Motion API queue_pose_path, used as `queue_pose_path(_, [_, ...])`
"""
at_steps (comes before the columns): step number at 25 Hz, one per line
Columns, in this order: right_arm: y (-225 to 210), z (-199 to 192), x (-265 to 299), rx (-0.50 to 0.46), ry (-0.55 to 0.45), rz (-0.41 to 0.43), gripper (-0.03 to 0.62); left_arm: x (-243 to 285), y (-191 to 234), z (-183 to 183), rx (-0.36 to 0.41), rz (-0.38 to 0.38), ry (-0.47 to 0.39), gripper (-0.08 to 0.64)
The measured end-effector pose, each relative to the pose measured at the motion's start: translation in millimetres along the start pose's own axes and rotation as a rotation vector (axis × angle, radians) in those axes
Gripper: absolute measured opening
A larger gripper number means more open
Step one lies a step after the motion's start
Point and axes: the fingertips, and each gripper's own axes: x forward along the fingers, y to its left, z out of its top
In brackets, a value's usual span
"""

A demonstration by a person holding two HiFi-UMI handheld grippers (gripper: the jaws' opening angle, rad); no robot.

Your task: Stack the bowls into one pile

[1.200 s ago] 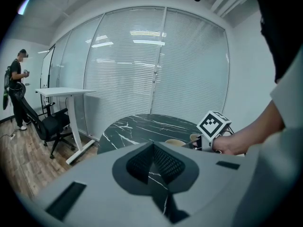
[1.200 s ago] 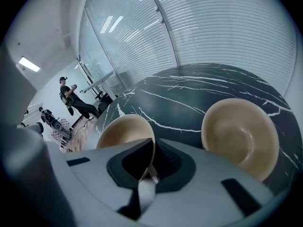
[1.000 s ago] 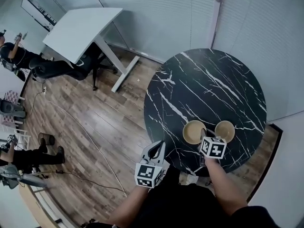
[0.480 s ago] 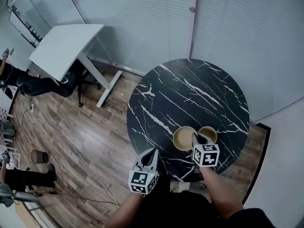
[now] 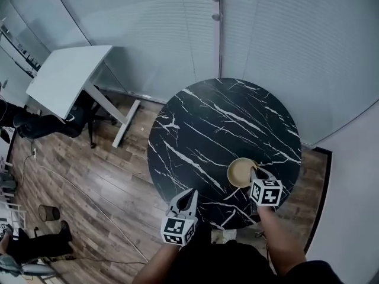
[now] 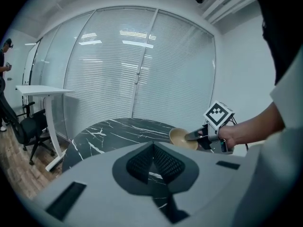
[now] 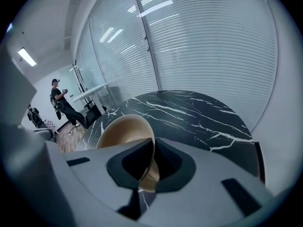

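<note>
A tan bowl (image 5: pixel 240 171) hangs tilted above the round black marble table (image 5: pixel 201 129). My right gripper (image 5: pixel 256 172) is shut on its right rim. In the right gripper view the bowl's rim (image 7: pixel 128 131) runs between the two pads, with the table (image 7: pixel 199 112) below. From the left gripper view the same bowl (image 6: pixel 180 137) is clear of the tabletop (image 6: pixel 118 129), held by the right gripper (image 6: pixel 195 136). No second bowl shows in any view. My left gripper (image 5: pixel 188 197) is at the table's near edge, shut and empty, its jaws meeting in a point.
A white desk (image 5: pixel 65 78) and a dark office chair (image 5: pixel 80 120) stand on the wood floor at the left. A glass wall with blinds (image 5: pixel 237 34) runs behind the table. A person (image 7: pixel 60 103) stands far off on the left. A small bin (image 5: pixel 46 212) sits on the floor.
The right gripper has risen with the larger bowl, lifting it off the table. The smaller bowl that stood to its right no longer shows. The left gripper has shifted a little.
</note>
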Motion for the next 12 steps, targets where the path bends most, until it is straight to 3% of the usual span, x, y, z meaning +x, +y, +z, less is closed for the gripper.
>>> queue_pose_path(7, [-32.7,-12.6,-3.3,0.031,0.01,-0.071,0.025,5.3,-8.0,6.3,0.065,-0.024,0.002,0.011])
queue_pose_path(12, [-42.7,-22.9,5.2,0.041,0.042,-0.088,0.026,4.9,-7.8,-0.2,0.055,-0.028,0.018,0.011])
